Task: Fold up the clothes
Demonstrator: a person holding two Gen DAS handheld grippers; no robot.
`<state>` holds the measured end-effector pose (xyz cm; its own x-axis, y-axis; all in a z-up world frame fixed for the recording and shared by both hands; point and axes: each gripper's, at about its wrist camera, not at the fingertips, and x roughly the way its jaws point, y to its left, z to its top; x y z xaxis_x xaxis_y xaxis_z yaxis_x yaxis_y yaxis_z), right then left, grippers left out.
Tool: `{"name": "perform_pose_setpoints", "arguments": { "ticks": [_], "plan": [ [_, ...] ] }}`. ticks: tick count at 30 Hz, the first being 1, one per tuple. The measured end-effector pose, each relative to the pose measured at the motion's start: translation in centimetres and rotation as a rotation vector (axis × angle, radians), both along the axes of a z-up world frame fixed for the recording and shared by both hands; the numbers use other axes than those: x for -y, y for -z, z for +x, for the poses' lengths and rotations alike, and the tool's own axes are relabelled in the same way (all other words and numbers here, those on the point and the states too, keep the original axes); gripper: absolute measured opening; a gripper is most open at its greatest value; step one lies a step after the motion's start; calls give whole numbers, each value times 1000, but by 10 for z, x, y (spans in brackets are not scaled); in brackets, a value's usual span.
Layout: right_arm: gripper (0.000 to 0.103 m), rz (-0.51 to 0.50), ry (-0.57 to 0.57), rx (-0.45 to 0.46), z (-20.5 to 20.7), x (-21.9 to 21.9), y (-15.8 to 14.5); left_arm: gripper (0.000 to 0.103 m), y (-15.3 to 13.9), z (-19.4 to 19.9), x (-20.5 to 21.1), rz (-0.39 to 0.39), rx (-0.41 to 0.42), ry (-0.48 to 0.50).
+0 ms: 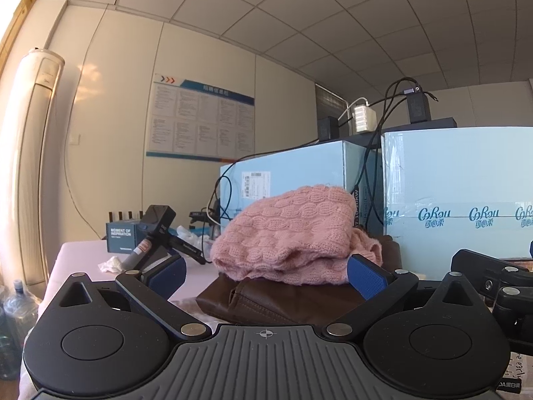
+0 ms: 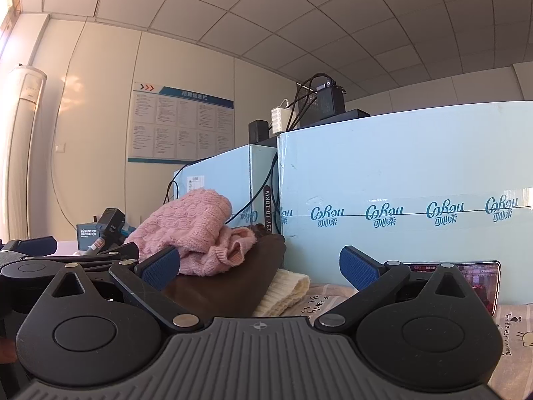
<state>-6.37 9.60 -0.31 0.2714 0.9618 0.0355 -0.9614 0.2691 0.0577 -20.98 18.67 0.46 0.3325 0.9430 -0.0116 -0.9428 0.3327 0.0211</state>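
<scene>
A pink knitted sweater (image 1: 283, 230) lies bunched on top of a brown leather garment (image 1: 266, 303) on the table. My left gripper (image 1: 266, 275) is open, low at the near side of the pile, its blue pads (image 1: 364, 276) apart with nothing held. In the right wrist view the pink sweater (image 2: 196, 230) sits left of centre on the brown garment (image 2: 233, 283), and a cream knitted piece (image 2: 283, 291) lies beside it. My right gripper (image 2: 260, 266) is open and empty, to the right of the pile. The left gripper's body (image 2: 30, 260) shows at the left edge.
Pale blue cardboard boxes (image 1: 459, 193) stand just behind the clothes, with chargers and cables (image 1: 393, 110) on top. A black camera handle (image 1: 156, 230), a marker and crumpled tissue (image 1: 111, 263) lie at the left. A phone (image 2: 479, 276) leans on the box (image 2: 399, 183). A printed cloth (image 2: 509, 326) covers the table.
</scene>
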Motion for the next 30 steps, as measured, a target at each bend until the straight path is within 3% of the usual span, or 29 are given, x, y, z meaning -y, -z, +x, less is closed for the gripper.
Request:
{"name": "perform_pose_setpoints", "arguments": {
  "ticks": [30],
  "plan": [
    [103, -5, 1, -24, 3, 0, 0, 103, -1, -2, 3, 22, 13, 29]
  ]
}}
